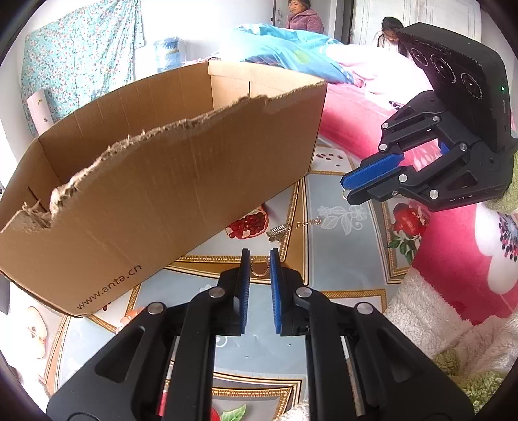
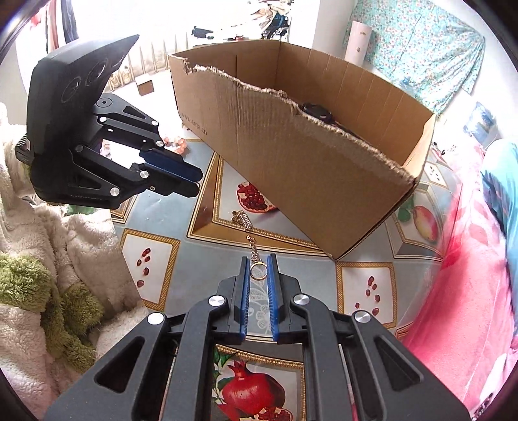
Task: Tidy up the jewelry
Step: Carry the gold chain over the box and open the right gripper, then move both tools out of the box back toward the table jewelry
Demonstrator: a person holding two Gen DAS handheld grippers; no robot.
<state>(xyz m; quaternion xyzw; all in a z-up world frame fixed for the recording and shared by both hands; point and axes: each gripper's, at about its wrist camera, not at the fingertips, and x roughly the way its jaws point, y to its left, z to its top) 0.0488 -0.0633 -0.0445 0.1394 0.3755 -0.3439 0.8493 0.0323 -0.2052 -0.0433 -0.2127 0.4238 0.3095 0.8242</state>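
A torn cardboard box [image 1: 155, 181] marked anta.cn stands on the fruit-patterned cloth; it also shows in the right wrist view [image 2: 310, 162]. My left gripper [image 1: 259, 264] holds a gold ring [image 1: 260, 268] between its blue pads. My right gripper [image 2: 258, 268] holds another gold ring [image 2: 258, 271]. The right gripper also shows in the left wrist view [image 1: 348, 191], with a ring at its tip. A gold brooch [image 2: 242, 219] and a short gold chain [image 2: 252, 247] lie on the cloth beside the box; they also show in the left wrist view [image 1: 276, 231]. A dark object [image 2: 319, 111] lies inside the box.
A white and green fleece [image 2: 48, 259] lies at the left of the right wrist view. Pink bedding [image 1: 356, 116] and a blue quilt [image 1: 291, 48] lie behind. Two people [image 1: 304, 16] are at the back.
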